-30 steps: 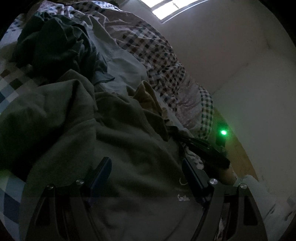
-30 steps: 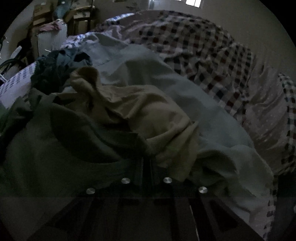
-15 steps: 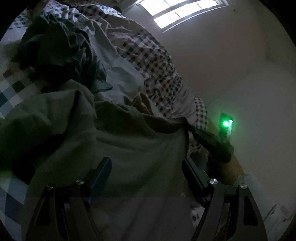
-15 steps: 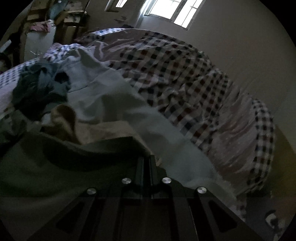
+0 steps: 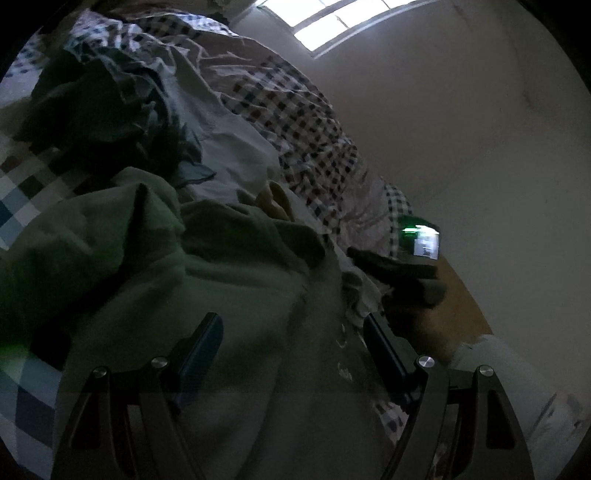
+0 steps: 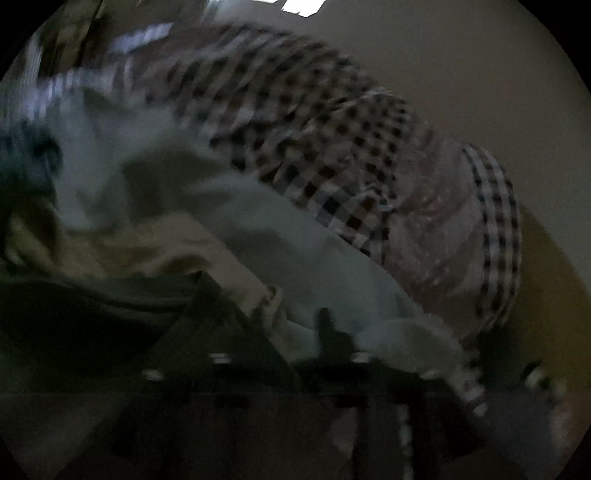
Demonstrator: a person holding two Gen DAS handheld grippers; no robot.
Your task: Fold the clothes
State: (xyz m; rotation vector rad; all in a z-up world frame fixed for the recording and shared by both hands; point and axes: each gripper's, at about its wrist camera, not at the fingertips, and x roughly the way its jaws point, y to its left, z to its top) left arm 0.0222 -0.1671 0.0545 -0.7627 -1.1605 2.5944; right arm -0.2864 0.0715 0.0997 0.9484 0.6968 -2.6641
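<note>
A dim bedroom, seen from the two grippers I hold. My left gripper [image 5: 291, 343] has its jaws spread wide apart, with the grey-green shirt [image 5: 229, 295] lying between and beneath them; neither of the blue pads [image 5: 201, 345] is pressing the cloth. The shirt is rumpled on the bed [image 5: 22, 195], over a blue and white checked sheet. Past it lie a crumpled dark teal garment [image 5: 99, 107], a pale blue-white garment [image 5: 236, 155] and a small fold of yellow cloth [image 5: 275, 201]. A red and navy checked quilt [image 5: 295, 110] is bunched along the far side against the wall, under a bright window [image 5: 343, 22].

My right gripper [image 5: 399, 266] shows in the left view as a dark shape beside the shirt's far edge, with a green light glowing on it. Its own camera is badly blurred (I cannot tell whether its jaws are apart or together). That view shows the shirt's dark edge [image 6: 110, 295] low on the left, just by the gripper, with the yellow cloth and pale garment behind.
</note>
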